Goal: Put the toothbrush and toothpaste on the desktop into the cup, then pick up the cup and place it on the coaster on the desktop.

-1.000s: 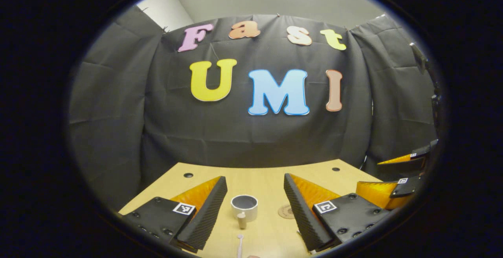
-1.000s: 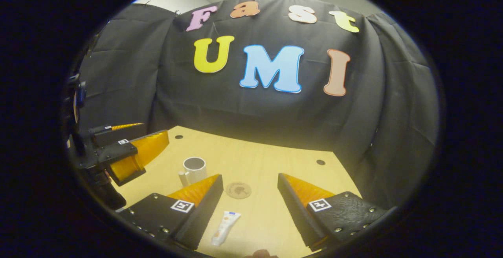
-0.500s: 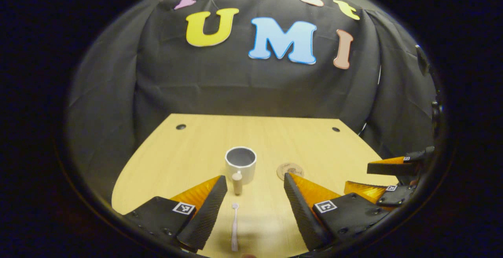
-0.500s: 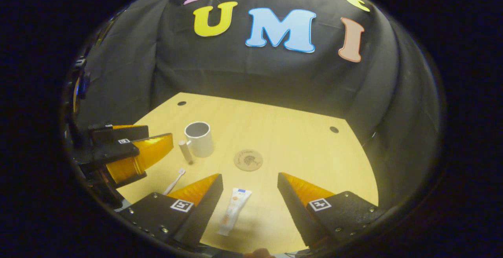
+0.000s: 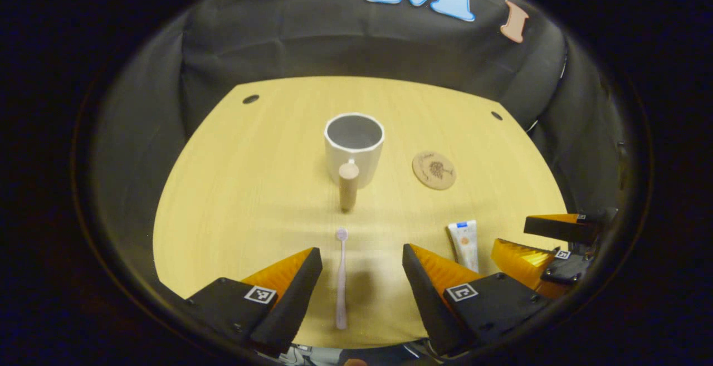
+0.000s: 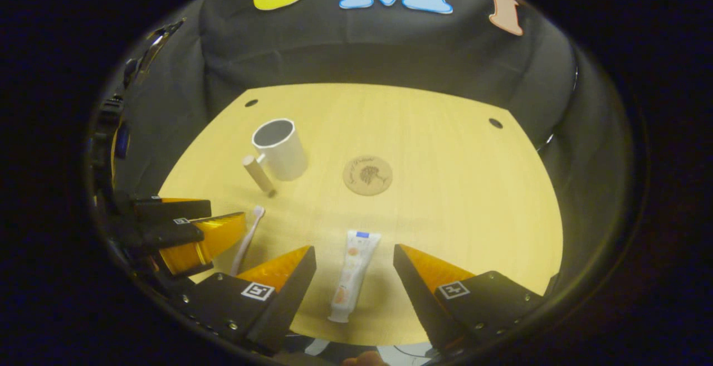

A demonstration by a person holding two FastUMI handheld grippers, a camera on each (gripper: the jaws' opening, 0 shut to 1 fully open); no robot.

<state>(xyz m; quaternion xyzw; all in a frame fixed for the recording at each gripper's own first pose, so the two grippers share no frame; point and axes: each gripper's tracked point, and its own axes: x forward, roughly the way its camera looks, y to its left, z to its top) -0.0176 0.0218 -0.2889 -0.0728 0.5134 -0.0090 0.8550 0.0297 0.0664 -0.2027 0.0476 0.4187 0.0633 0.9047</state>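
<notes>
Both cameras have tipped downward over the last second, so the pale wooden table [image 5: 234,188] now takes up the middle of each view and the task's things, which sat low and partly cut off a moment ago, are all in sight. Nothing on the table has moved — only the claws have come in over it.

In the left gripper view, the left claw [image 5: 362,268] is wide open and holds nothing; the slim pale-lilac toothbrush [image 5: 340,277] lies flat on the table between its fingers at lower centre, bristle end pointing up the frame. Beyond it, at centre, stands the white ceramic cup [image 5: 354,146], upright and empty, its tan wooden peg handle [image 5: 348,185] facing the camera. The round brown cork coaster [image 5: 434,170] lies just right of the cup, apart from it.

In the right gripper view, the right claw [image 6: 355,266] is likewise spread wide and empty, with the white toothpaste tube [image 6: 352,274] flat between its fingers at lower centre, cap end nearest the camera. The cup sits upper left there, the coaster at centre.

So each claw looks lined up on its own item — the approach seems nearly finished, and the next step is probably to lower and close. No item is in the cup yet, and the cup is not on the coaster.
</notes>
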